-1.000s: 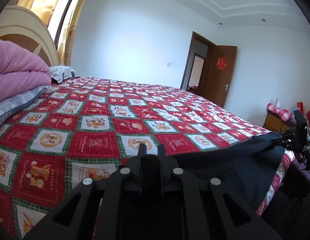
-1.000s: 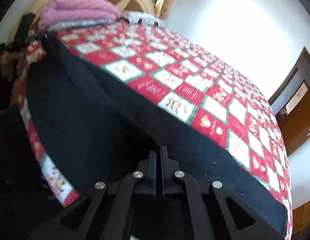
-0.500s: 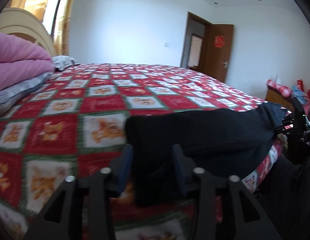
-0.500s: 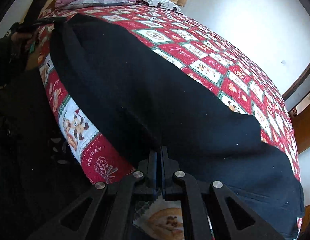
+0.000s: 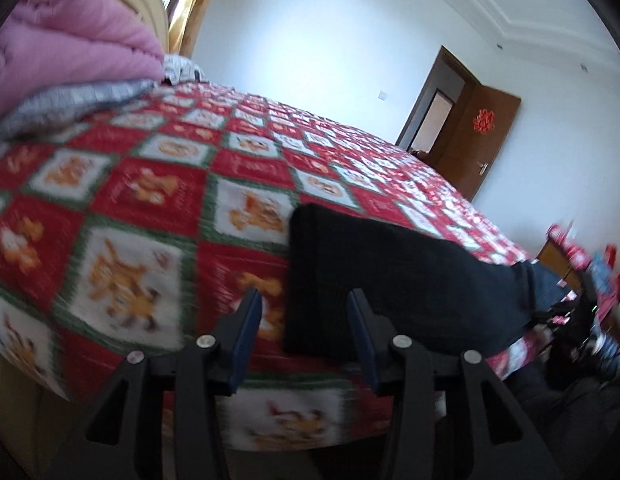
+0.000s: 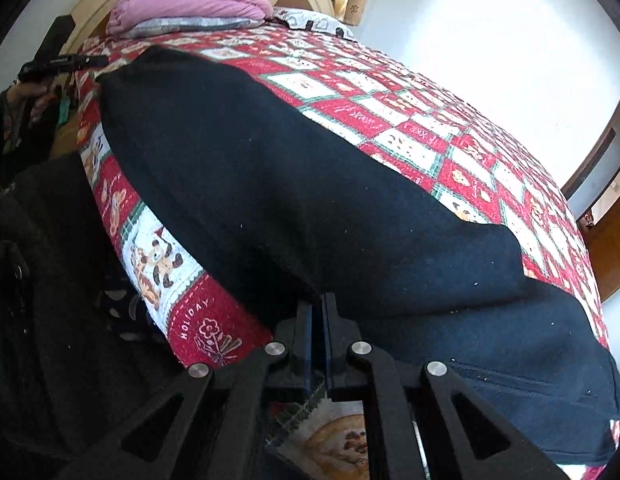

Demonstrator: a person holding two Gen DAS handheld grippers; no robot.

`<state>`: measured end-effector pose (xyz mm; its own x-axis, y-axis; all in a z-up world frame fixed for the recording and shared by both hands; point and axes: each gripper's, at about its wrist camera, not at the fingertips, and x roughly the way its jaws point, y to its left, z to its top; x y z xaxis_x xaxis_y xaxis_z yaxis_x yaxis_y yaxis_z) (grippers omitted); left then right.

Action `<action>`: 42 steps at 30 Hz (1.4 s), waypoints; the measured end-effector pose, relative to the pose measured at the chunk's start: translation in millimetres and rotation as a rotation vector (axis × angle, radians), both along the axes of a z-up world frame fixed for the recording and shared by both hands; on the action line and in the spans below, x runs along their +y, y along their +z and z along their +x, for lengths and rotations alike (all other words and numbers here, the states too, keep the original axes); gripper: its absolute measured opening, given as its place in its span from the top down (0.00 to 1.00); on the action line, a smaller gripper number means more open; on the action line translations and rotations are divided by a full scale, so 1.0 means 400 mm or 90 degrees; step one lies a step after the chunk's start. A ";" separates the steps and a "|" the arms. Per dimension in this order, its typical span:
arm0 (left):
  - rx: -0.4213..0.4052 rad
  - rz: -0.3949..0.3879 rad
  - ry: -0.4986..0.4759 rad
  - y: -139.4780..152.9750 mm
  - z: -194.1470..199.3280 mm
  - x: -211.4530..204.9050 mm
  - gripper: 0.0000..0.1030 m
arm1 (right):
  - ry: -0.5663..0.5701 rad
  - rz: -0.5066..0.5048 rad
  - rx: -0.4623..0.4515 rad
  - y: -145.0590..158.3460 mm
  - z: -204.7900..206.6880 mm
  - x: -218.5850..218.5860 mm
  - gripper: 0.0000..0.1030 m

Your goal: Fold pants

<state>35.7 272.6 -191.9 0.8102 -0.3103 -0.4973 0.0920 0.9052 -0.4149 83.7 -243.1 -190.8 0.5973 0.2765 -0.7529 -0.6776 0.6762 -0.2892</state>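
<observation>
Since one second ago, the left gripper (image 5: 303, 312) has let go of the pants (image 6: 293, 184); its fingers now stand wide apart just before the leg end, which lies flat on the bed (image 5: 121, 208). The right gripper (image 6: 317, 312) is clenched on the near edge of the cloth, I think to keep it stretched along the front edge of the bed. Dark, thick and smooth, the pants seem folded lengthwise already.

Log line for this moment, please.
step: fold pants | left gripper: open, clear of pants | right gripper: shut on pants edge | pants: lying along edge of bed
</observation>
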 end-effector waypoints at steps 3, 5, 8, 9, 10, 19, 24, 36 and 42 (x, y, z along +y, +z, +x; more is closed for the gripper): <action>0.037 -0.034 -0.012 -0.013 0.012 -0.028 0.54 | -0.008 0.011 -0.017 0.002 -0.005 0.001 0.95; 0.059 -0.042 -0.018 -0.026 0.013 -0.050 0.54 | -0.008 0.005 -0.026 0.001 -0.013 0.005 0.95; 0.068 -0.066 -0.014 -0.039 0.004 -0.058 0.54 | -0.006 0.000 -0.044 0.003 -0.025 0.010 0.94; 0.068 -0.078 -0.011 -0.041 0.004 -0.055 0.54 | -0.006 0.000 -0.046 0.004 -0.027 0.011 0.94; 0.068 -0.096 -0.008 -0.043 0.006 -0.048 0.54 | -0.005 0.001 -0.047 0.004 -0.028 0.012 0.93; 0.089 -0.121 0.008 -0.046 0.010 -0.045 0.64 | 0.001 0.004 -0.047 -0.010 -0.034 0.027 0.88; 0.095 -0.060 0.014 -0.025 0.013 -0.063 0.91 | 0.002 0.012 -0.049 -0.008 -0.036 0.026 0.88; 0.120 0.035 0.057 0.006 0.031 0.001 0.91 | 0.010 0.052 -0.057 0.015 -0.047 0.026 0.88; 0.112 0.016 0.052 -0.028 0.026 -0.003 0.82 | 0.019 0.041 -0.043 0.003 -0.049 0.035 0.88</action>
<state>46.1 271.5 -203.0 0.7322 -0.2321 -0.6404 -0.0546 0.9171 -0.3948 64.0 -229.2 -189.5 0.6371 0.3414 -0.6910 -0.6779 0.6748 -0.2917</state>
